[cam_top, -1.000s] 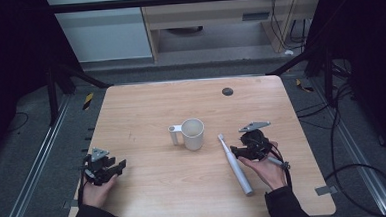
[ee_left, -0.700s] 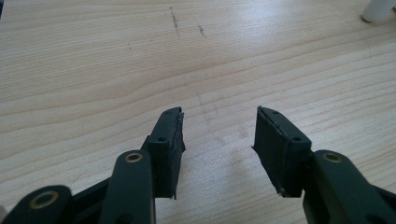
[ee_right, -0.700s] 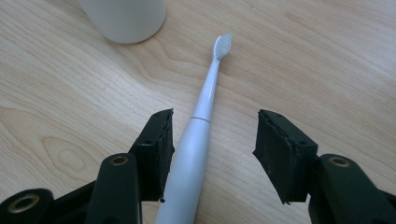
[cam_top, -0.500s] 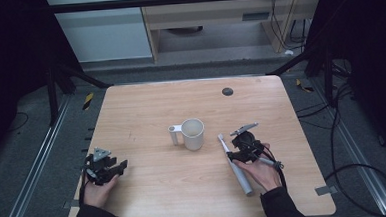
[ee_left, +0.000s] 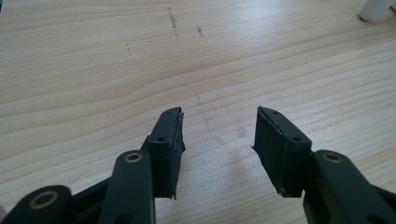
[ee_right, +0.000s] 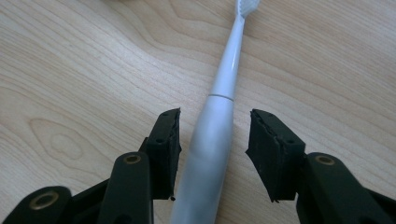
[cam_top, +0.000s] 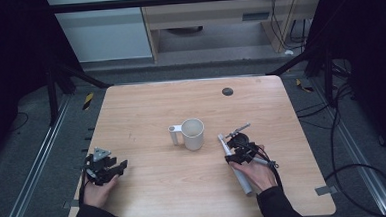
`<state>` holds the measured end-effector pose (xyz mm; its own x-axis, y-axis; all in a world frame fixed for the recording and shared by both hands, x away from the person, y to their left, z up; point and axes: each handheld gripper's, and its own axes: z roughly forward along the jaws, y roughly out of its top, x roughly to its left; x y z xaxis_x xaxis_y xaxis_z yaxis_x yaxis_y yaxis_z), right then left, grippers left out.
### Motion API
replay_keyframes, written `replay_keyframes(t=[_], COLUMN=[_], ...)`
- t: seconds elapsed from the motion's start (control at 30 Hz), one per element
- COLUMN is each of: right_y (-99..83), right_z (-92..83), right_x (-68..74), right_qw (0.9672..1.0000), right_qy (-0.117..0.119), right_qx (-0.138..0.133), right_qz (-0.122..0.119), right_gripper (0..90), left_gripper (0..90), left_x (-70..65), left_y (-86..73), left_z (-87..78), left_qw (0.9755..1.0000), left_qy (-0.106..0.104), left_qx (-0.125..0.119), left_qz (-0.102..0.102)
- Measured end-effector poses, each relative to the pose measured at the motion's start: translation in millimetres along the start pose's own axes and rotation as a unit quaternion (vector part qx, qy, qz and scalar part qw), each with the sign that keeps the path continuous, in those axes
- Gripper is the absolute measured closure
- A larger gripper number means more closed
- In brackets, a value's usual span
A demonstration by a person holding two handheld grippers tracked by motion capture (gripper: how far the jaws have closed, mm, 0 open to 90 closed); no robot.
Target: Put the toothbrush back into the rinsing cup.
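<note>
While the right gripper [cam_top: 234,147] sits low over the table [cam_top: 151,201] at the near right, its jaws straddle the toothbrush [ee_right: 212,135], one pad on each side of the grey handle with a sliver of wood showing between pad and handle, so nothing presses yet; the jaws have just been closing with the brush between them. From the high view the toothbrush [cam_top: 233,164] lies flat on the wood, partly under the right hand [cam_top: 258,171], its handle end pointing toward the near edge and its slim white neck running away toward the cup [cam_top: 192,134]. In the right gripper view the bristle head reaches the top edge of the picture. Over at the near left, the left gripper [cam_top: 115,167] rests low by the table's edge in the left hand [cam_top: 97,188], and its own view shows the jaws [ee_left: 217,135] standing apart over bare wood (a few faint dark scuffs mark the grain beyond). Farther off, near the middle of the table, the white cup stands upright, its handle to the left, just beyond the brush head. A small dark disc [cam_top: 227,91] lies near the far edge.
</note>
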<state>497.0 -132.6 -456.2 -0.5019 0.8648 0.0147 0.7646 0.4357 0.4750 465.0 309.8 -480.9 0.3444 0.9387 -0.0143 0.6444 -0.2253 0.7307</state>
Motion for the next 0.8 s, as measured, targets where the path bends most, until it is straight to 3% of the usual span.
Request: replay_keyframes(t=[0.33,0.8], right_y=[-1.8,0.4], right_z=[11.5,16.6], right_x=[-1.3,0.8], right_qw=[0.9997,0.9993], right_qy=[0.001,0.005], right_qx=[0.024,0.037], right_qz=[0.002,0.006], right_gripper=[58.0,63.3], left_gripper=[51.1,51.1], left_x=[0.2,0.4], left_y=[0.0,-0.2], left_z=[0.1,0.5], left_qw=[1.0000,1.0000], left_qy=[0.000,-0.001], left_qx=[0.000,-0.001], left_qz=[0.000,-0.003])
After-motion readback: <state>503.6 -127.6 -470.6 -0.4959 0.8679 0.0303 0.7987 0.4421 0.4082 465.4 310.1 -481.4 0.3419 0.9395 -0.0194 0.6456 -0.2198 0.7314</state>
